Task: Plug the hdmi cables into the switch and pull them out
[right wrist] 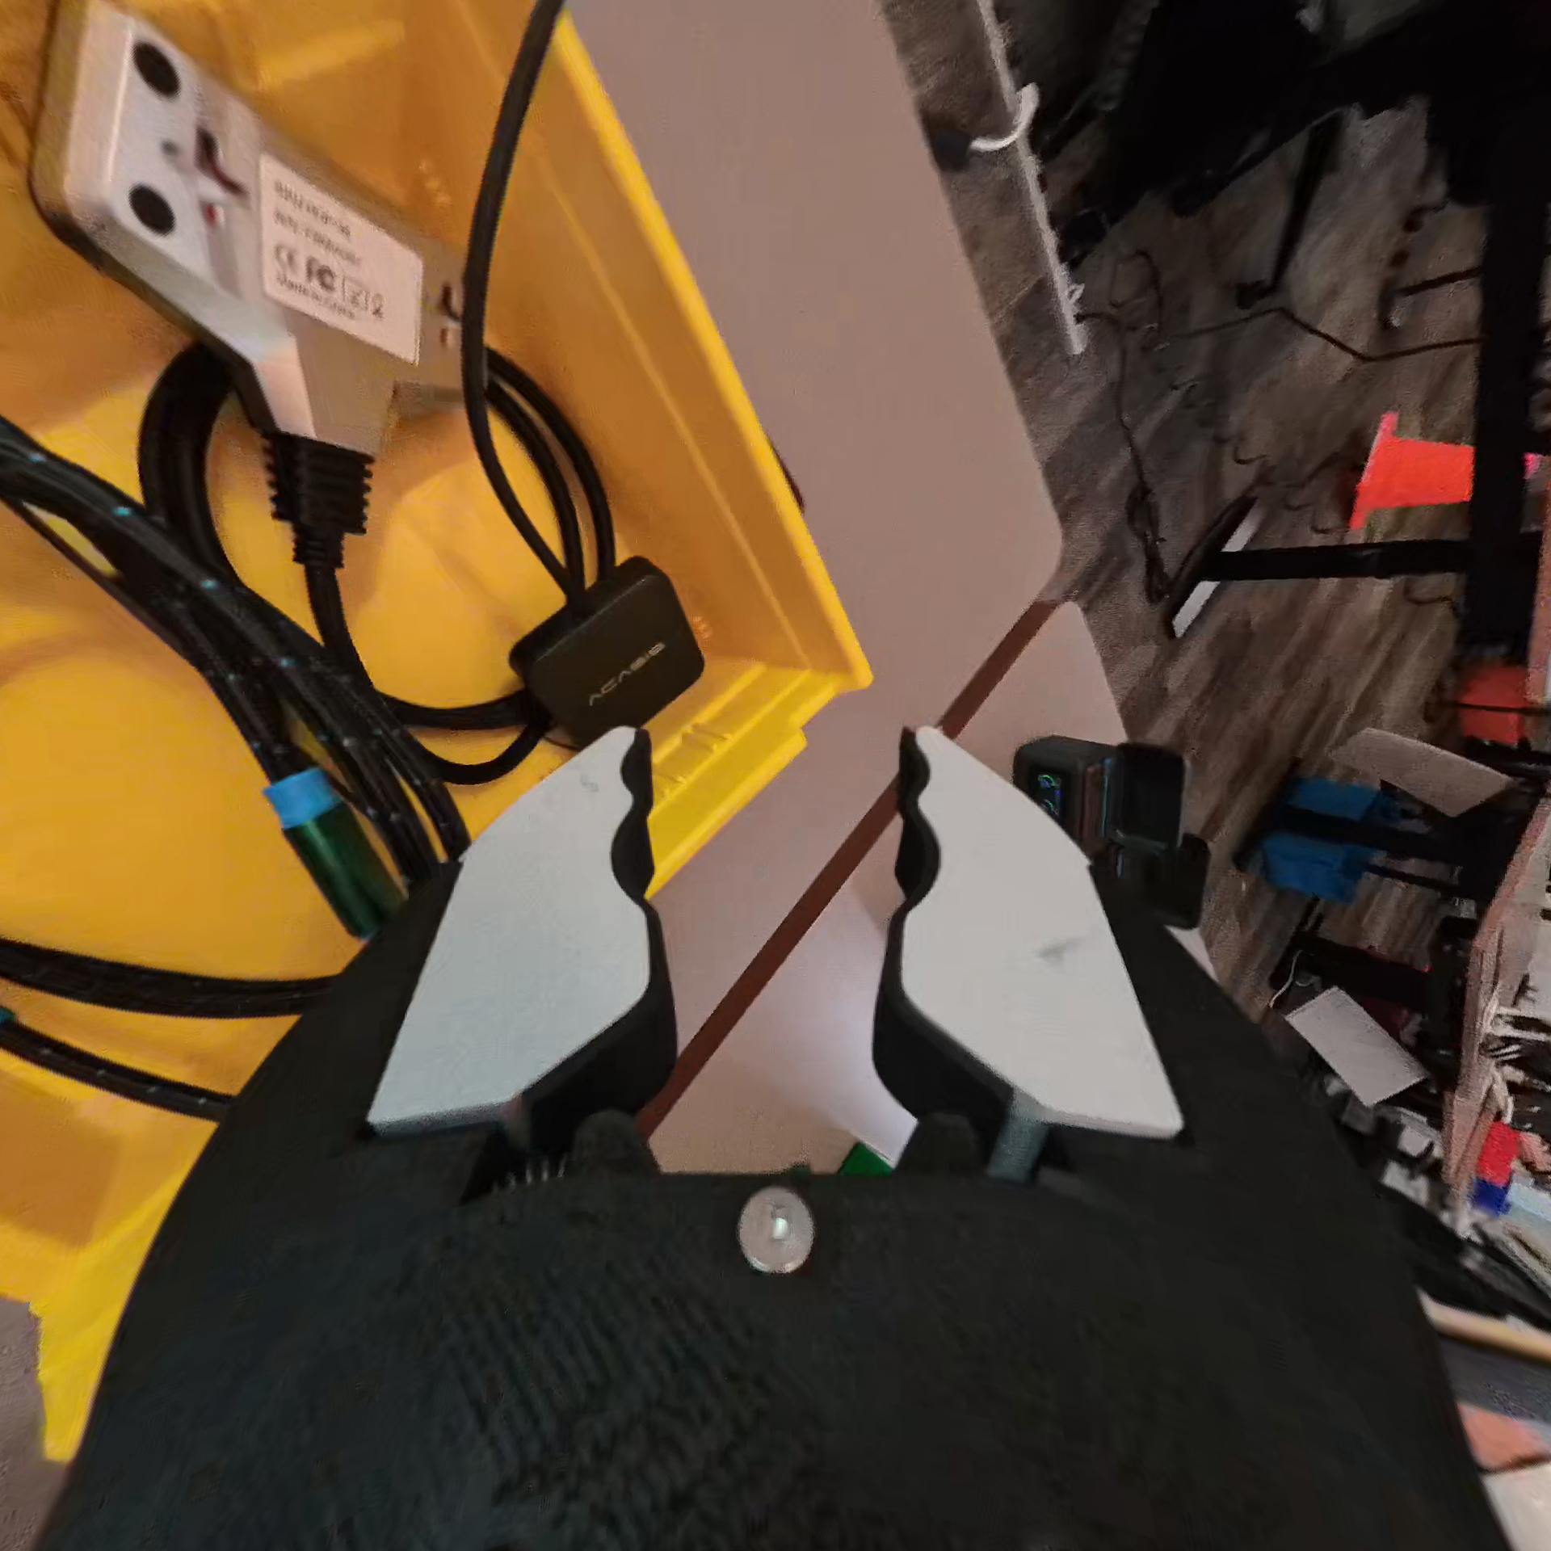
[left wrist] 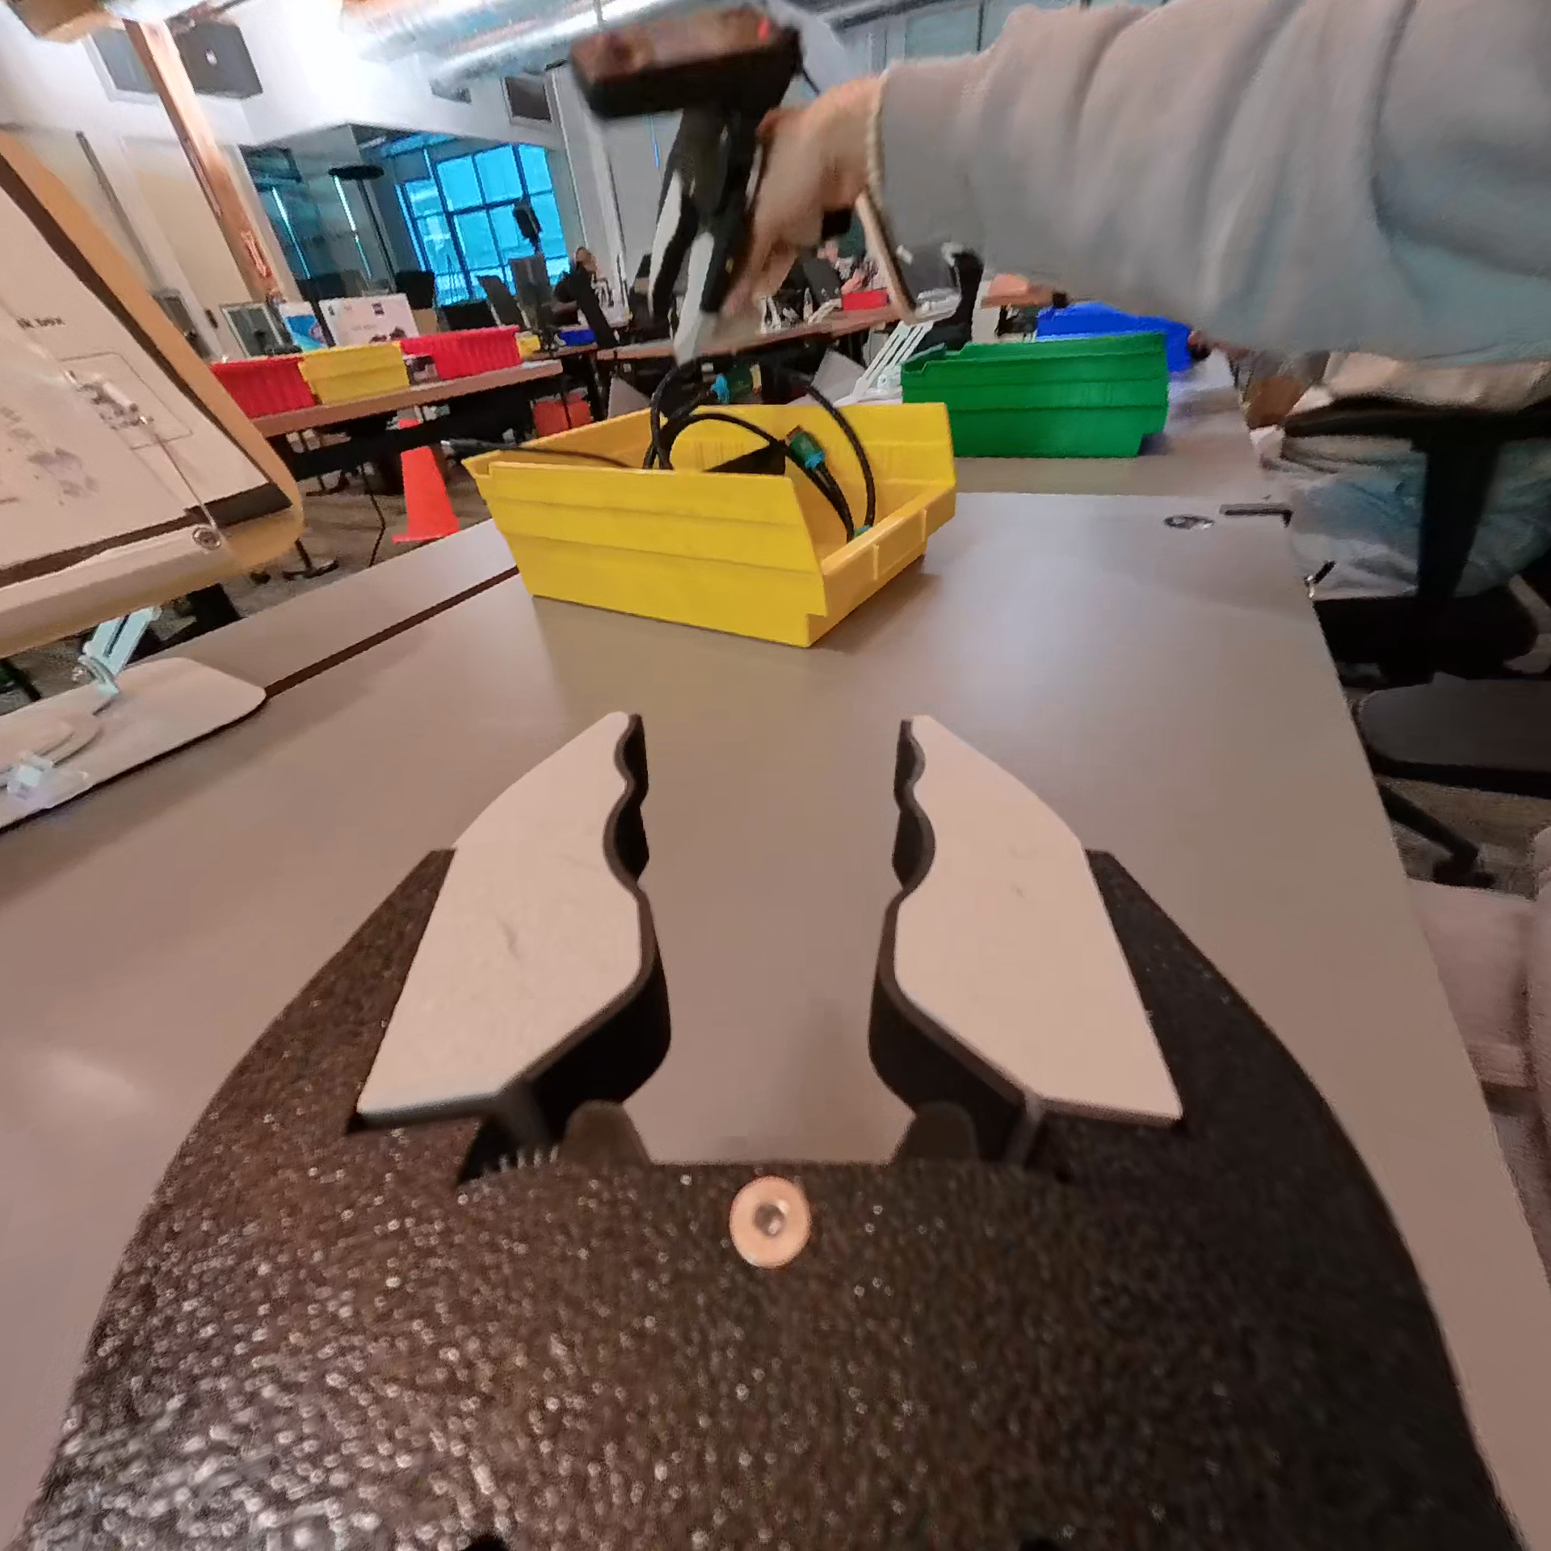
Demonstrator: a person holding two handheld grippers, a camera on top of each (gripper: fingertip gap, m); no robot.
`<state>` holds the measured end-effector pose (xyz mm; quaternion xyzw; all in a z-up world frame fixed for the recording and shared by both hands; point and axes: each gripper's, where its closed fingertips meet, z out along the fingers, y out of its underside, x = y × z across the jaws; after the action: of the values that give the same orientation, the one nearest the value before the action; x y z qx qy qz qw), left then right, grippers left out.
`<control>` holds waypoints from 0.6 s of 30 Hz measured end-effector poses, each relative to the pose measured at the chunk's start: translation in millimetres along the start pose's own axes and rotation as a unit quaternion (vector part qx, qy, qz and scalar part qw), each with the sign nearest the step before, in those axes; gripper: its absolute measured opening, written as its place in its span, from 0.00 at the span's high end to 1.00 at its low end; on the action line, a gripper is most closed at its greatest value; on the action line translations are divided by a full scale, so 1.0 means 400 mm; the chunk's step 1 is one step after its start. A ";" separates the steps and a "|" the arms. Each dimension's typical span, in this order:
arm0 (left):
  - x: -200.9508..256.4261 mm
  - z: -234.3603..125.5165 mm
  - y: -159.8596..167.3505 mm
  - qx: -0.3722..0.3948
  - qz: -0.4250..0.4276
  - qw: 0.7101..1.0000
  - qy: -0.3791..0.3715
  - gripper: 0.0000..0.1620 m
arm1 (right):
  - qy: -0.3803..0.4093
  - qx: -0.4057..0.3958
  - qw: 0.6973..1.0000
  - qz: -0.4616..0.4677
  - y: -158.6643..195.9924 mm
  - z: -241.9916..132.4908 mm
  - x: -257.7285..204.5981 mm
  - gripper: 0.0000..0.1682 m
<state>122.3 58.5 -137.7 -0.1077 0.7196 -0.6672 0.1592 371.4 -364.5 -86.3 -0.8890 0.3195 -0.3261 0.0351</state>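
While both grippers gape, yellow bin (left wrist: 671, 537) sits on grey table (left wrist: 1049, 671).

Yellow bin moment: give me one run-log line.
left gripper: open, empty, over table | right gripper: open, above yellow bin | switch, cables: in bin

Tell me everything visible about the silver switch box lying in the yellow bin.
The switch is a flat silver box, metallic-looking, lying underside up at the bottom of the yellow bin. Two round black feet and a white sticker show on it. A thick black ribbed plug enters its near end, its cable looping across the bin floor. A thinner black cable crosses its right edge. Neither gripper touches it; the right gripper, open, hangs above the bin's corner.
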 end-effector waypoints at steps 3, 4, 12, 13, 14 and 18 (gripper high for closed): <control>-0.004 0.012 0.017 -0.034 0.008 0.999 -0.015 0.65 | 0.057 0.067 0.989 0.115 0.027 -0.131 0.006 0.65; -0.005 0.016 0.020 -0.043 0.009 0.999 -0.020 0.65 | 0.052 0.105 0.978 0.170 0.042 -0.182 -0.033 0.65; 0.004 0.152 0.015 -0.082 -0.036 0.995 -0.039 0.65 | -0.013 0.349 0.863 0.365 0.151 -0.319 -0.470 0.64; 0.009 0.184 0.007 -0.090 -0.042 0.994 -0.036 0.64 | 0.001 0.334 0.861 0.384 0.176 -0.306 -0.482 0.62; 0.014 0.218 -0.003 -0.095 -0.047 0.994 -0.033 0.63 | 0.016 0.320 0.859 0.399 0.197 -0.294 -0.484 0.61; -0.005 0.362 -0.051 -0.118 -0.103 0.986 -0.064 0.61 | 0.074 0.304 0.841 0.442 0.248 -0.299 -0.456 0.58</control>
<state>176.8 -76.5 -125.6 -0.2418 0.7669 -0.5819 0.1215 138.9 -317.8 -121.1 -0.5714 0.5648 -0.4217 0.4204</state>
